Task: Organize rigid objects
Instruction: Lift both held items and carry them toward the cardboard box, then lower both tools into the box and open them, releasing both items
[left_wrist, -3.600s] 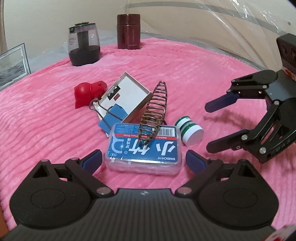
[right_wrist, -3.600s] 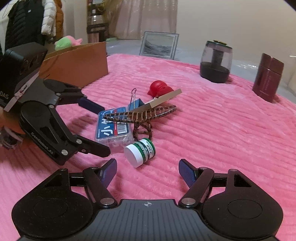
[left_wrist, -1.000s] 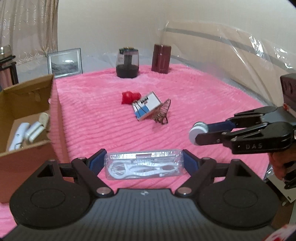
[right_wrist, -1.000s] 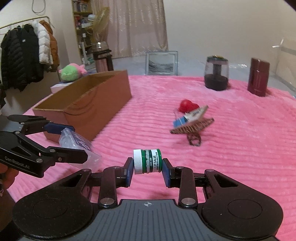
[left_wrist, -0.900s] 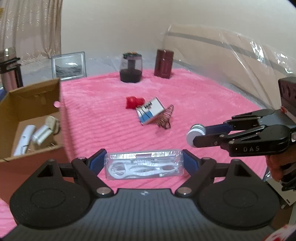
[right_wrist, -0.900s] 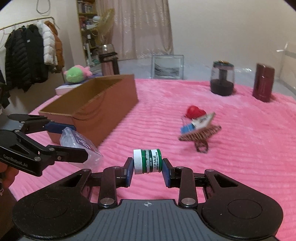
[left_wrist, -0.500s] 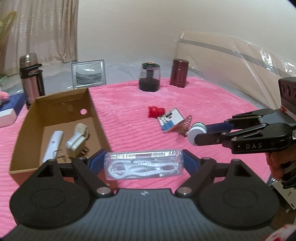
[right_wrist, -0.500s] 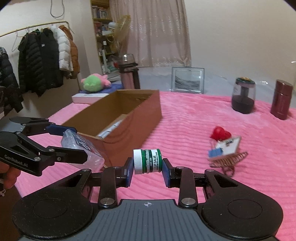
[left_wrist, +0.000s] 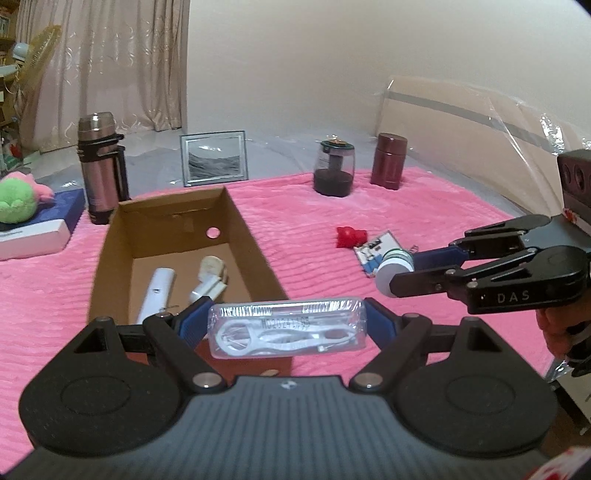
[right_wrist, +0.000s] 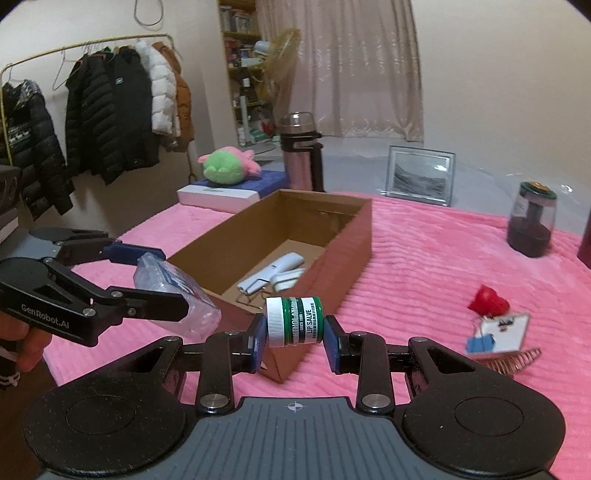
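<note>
While both claws hang above the pink blanket (left_wrist: 424, 206), the cardboard box (left_wrist: 251, 236) lies open just ahead of the left claw (left_wrist: 288, 326) and ahead-left of the right claw (right_wrist: 293, 334). Two white items (left_wrist: 207, 277) rest on its floor. Clamped between the left claw's blue pads is a clear plastic case (left_wrist: 288, 328), held crosswise over the box's near end. Pinched sideways in the right claw is a small green lip salve jar (right_wrist: 293, 321). A red toy (right_wrist: 487, 297), a clipped card (right_wrist: 496, 334) and a wire coil (right_wrist: 517, 360) lie off to that claw's right.
</note>
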